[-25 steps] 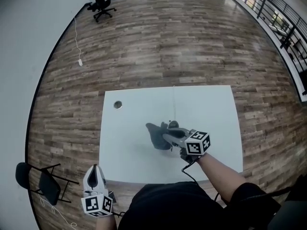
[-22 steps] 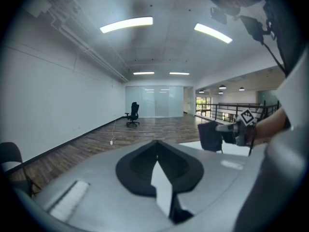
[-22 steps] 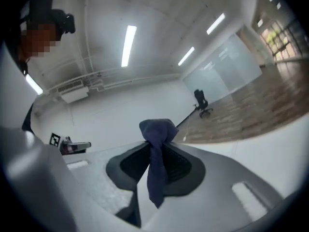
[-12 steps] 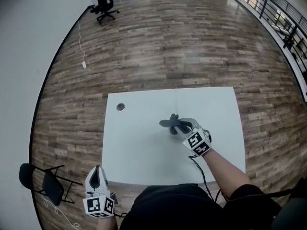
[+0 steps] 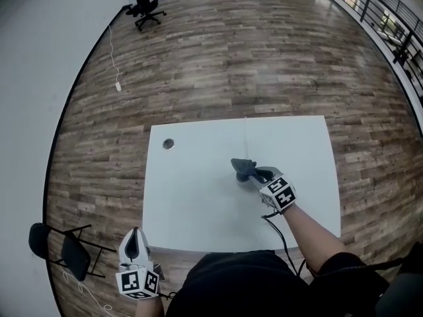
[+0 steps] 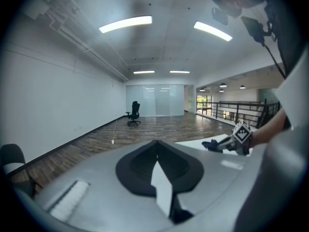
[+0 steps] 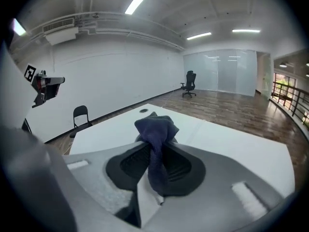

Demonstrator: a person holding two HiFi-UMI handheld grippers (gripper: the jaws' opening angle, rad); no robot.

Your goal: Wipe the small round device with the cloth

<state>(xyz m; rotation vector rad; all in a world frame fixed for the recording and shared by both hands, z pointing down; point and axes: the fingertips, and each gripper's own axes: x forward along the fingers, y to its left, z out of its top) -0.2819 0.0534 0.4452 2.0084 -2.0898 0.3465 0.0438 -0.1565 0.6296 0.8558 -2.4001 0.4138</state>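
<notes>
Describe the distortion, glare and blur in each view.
Head view: strong fisheye bends the floor edges, even light, table barely shadowed. Left gripper view: ceiling strip lights glare; near jaws soft. Right gripper view: dark vignette corners, cloth sharp, foreground blurred.

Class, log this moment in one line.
right tool: shut on dark blue cloth | left tool: shut, empty | small round grey device: untouched

the table is bare left of the cloth, save a small round disc far left.

Head view steeply down over table; gripper views near-level, sharing table
</notes>
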